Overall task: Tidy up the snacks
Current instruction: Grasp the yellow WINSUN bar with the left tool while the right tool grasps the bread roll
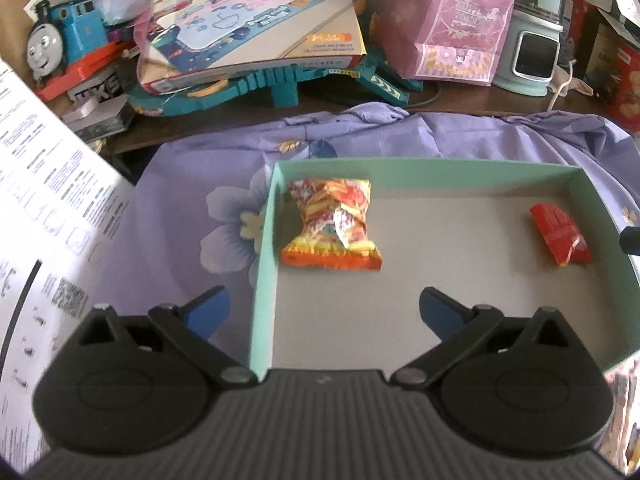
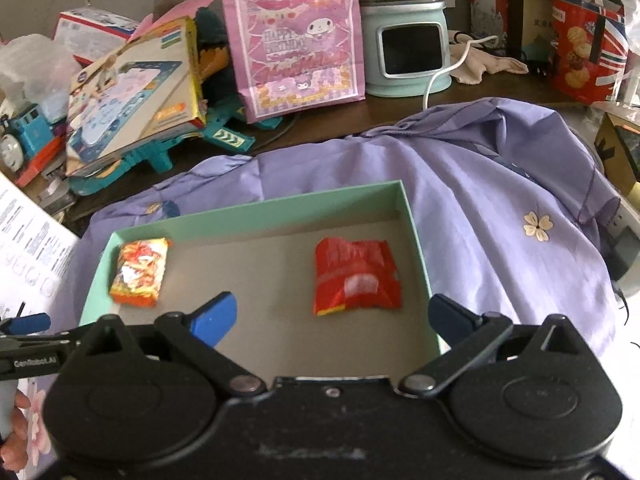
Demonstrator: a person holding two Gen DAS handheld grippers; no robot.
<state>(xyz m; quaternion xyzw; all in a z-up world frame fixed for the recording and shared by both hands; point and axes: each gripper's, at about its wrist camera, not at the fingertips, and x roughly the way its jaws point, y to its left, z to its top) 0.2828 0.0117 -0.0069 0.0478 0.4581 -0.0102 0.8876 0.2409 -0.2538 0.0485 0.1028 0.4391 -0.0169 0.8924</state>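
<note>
A shallow mint-green box with a grey floor lies on a purple cloth. An orange-yellow snack packet lies in its far left corner. A red snack packet lies toward its right side. My left gripper is open and empty, straddling the box's left wall near its front. My right gripper is open and empty, just in front of the red packet, its right finger over the box's right wall. The left gripper's tip shows at the left edge of the right wrist view.
The purple flowered cloth covers the table around the box. Behind it stand a pink gift bag, a toy box, a blue toy train and a pale green appliance. A white printed sheet lies at left.
</note>
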